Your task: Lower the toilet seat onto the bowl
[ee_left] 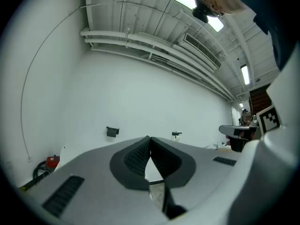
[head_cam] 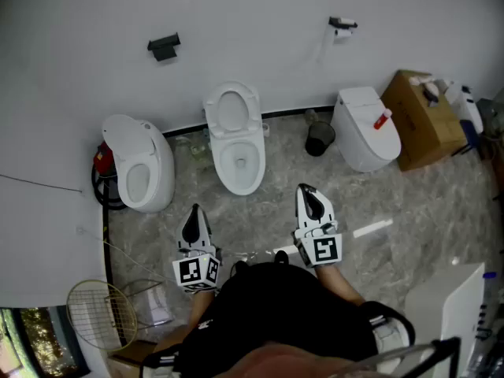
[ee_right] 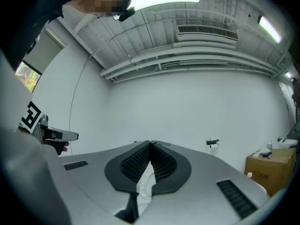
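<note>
The middle white toilet stands against the wall, and its seat ring is raised upright above the bowl. In the head view my left gripper is shut and empty, a step short of the bowl and to its left. My right gripper is also shut and empty, level with the bowl's front and to its right. Neither touches the toilet. In the left gripper view the left gripper shows its dark pads meeting at the tips. A sliver of white toilet shows below the closed right gripper.
A second toilet stands at the left with a red object and hose beside it. A third toilet, lid down, stands at the right beside a cardboard box. A black bin sits between them. A racket lies near my left.
</note>
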The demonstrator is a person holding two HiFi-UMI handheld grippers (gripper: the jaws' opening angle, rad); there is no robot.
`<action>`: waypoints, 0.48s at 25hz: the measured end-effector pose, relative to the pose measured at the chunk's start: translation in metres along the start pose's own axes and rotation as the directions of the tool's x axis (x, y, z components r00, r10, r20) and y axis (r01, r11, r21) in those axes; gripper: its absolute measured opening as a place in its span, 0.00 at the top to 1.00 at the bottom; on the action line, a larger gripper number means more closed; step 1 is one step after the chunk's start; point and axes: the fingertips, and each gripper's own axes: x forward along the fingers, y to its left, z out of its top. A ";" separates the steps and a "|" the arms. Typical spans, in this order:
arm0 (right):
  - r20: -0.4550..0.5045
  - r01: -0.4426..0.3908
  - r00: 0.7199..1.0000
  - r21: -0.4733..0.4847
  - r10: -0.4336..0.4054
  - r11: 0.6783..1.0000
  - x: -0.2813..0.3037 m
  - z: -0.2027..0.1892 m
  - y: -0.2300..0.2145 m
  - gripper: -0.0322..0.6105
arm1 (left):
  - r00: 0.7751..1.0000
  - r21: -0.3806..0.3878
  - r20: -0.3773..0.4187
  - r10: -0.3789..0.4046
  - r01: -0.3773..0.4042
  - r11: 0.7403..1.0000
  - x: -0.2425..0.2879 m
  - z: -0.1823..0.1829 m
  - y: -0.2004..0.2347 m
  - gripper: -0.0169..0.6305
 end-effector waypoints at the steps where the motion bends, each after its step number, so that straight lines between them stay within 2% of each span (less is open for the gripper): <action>1: 0.001 0.002 1.000 0.006 -0.002 1.000 -0.001 0.000 0.000 0.93 | 1.000 -0.003 -0.001 -0.003 0.003 1.000 0.000 -0.001 -0.001 0.96; 12: -0.005 0.011 1.000 0.022 -0.011 1.000 -0.008 -0.001 0.003 0.93 | 1.000 0.017 0.001 -0.020 0.020 1.000 -0.006 -0.002 -0.007 0.96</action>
